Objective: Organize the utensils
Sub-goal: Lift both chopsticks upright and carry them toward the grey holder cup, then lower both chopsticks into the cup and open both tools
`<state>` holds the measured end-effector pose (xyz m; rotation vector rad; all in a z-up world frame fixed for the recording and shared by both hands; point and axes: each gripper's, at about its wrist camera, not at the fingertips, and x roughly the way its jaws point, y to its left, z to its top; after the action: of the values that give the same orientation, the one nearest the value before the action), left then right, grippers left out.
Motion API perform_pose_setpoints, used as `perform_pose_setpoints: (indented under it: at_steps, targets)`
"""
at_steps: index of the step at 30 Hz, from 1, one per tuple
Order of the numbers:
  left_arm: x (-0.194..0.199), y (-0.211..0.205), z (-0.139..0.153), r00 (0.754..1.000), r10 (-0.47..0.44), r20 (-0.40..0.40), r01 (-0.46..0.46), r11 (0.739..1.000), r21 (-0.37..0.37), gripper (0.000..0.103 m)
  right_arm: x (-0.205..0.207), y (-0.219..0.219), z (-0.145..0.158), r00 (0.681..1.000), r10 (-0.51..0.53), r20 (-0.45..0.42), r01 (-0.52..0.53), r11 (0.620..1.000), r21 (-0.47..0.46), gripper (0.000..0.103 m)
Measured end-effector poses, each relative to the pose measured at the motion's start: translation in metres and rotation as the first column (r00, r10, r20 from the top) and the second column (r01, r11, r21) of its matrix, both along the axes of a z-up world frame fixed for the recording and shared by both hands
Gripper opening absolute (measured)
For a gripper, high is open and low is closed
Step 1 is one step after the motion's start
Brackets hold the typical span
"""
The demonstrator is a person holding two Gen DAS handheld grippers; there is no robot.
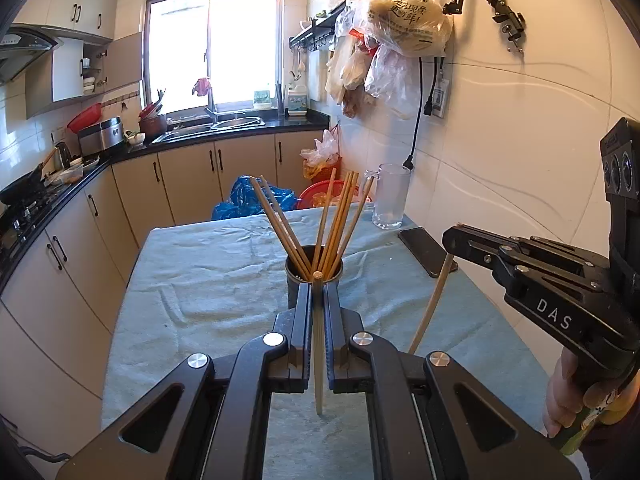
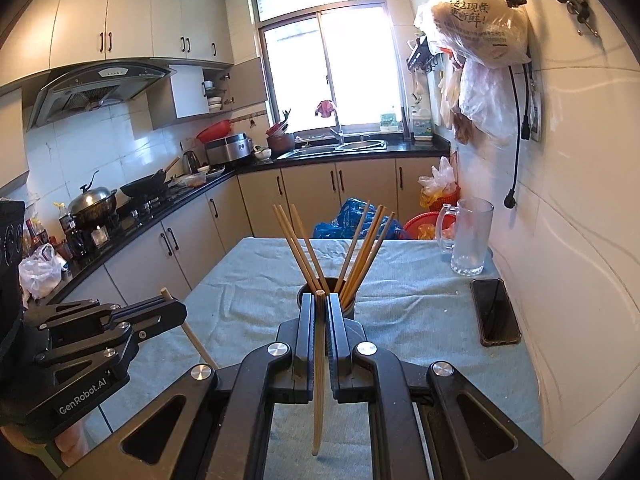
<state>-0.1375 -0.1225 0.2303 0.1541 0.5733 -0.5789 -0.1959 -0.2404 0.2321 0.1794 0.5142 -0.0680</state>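
Tablecloth [image 1: 208,264] of pale blue spreads beneath a dark holder [image 1: 314,280] already fanned with chopsticks [image 1: 340,216], standing straight ahead of both tools. Left gripper [image 1: 318,300] is clamped on one chopstick [image 1: 318,344], right gripper [image 2: 319,312] on another [image 2: 319,380]; each stick hangs near upright, thin tip down. Neither arm looks clearly nearer, so either could likely go forward and lower its stick into the holder.
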Motion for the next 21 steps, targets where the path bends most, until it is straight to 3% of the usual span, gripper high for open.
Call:
perform_pose_setpoints:
  at_steps: [14,21]
  targets:
    - [0.019,0.001,0.018,1.000,-0.014,0.013,0.014,1.000,0.027,0.005,0.026,0.001,0.015,1.000,0.030,-0.004,-0.030,1.000,0.001,0.006]
    - [0.029,0.003,0.043,0.999,-0.036,0.038,0.036,0.999,0.008,0.005,0.034,-0.004,0.039,0.999,0.036,0.036,-0.036,0.999,0.003,0.006]
